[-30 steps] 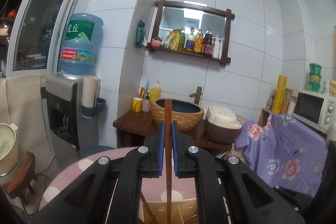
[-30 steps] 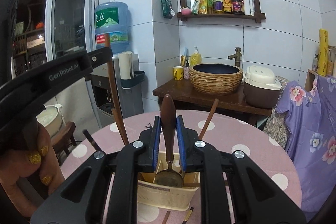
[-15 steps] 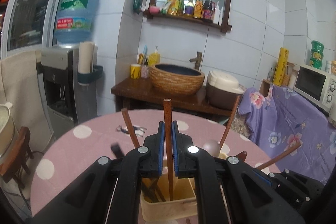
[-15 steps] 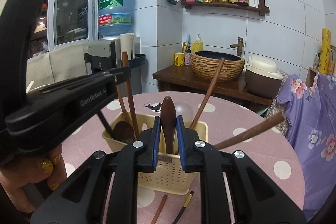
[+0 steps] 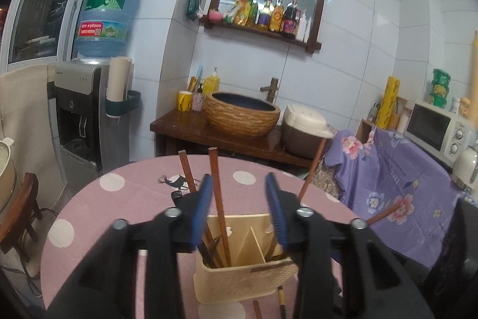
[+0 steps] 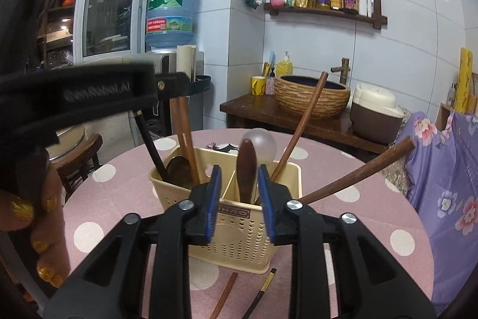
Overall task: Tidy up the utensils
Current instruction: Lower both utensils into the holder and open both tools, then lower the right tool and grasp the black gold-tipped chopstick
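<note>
Two claws: both have just been opening above the cream perforated plastic utensil caddy [image 6: 239, 229], each with a utensil standing loose between its pads.
Left gripper [image 5: 239, 211]: jaws parted; the reddish-brown wooden chopstick [image 5: 219, 205] stands between them, close by the left pad, which does not seem to press it, its tip down in the caddy's left compartment.
Right gripper [image 6: 239, 199]: jaws parted; the dark wooden spoon [image 6: 246, 172], handle up, sits between the pads with a gap on either side, resting in the right compartment.
Caddy: at 12 o'clock from both claws, on the round pink table with white dots [image 6: 343, 193]; more chopsticks and a ladle already lean in it.
Loose pieces: one brown chopstick [image 6: 224, 298] and one black, gold-banded chopstick [image 6: 263, 292] lie on the cloth at 6 o'clock from the caddy.
Step in hand: the release, by my reading; both utensils look delivered.
Next move: probably lift both claws straight up clear of the leaning handles, then dip toward the two loose chopsticks; they lie flat, so a low, shallow pinch seems needed.
</note>
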Demonstrator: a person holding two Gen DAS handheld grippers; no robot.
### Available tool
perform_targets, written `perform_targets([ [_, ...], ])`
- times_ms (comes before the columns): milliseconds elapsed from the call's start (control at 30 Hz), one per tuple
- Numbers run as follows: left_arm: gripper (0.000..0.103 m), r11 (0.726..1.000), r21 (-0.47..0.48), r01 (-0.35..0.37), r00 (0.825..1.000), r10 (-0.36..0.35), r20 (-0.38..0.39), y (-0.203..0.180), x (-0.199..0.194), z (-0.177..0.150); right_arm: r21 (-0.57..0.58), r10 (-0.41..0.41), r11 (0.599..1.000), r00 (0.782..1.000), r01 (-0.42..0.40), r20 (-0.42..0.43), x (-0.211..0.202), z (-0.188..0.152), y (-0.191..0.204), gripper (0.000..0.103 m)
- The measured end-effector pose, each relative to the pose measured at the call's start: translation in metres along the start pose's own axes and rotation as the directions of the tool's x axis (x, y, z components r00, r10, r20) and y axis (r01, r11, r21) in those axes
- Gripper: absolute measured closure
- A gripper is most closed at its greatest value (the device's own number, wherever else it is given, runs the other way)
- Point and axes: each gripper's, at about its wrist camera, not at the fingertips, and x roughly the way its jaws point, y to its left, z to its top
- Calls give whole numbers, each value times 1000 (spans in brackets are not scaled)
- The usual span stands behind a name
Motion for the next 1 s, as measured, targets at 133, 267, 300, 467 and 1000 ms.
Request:
perform_targets([
  [133,40,1000,10,-1,997,0,80,-3,-36,0,-33,-10,999,999,11,41,-22,-7,7,62],
  [267,29,1000,22,-8,994,5,108,-5,-62,-12,-42,-17,999,997,20,77,-50,-17,14,58],
  [300,26,1000,23,-12,995,9,103,-5,-65,-18,-44,-12,999,997,15,79,-57,-21,16,56],
  [467,22,1000,22,-20,1000,19,24,-3,-63,-48,-23,-5,1000,999,7,50,-77,-41,19,56],
  [1000,21,993,2,-118,940,112,-322,27,-26,-154,216,-27,971,946,102,-324,-32,-119,-35,56],
])
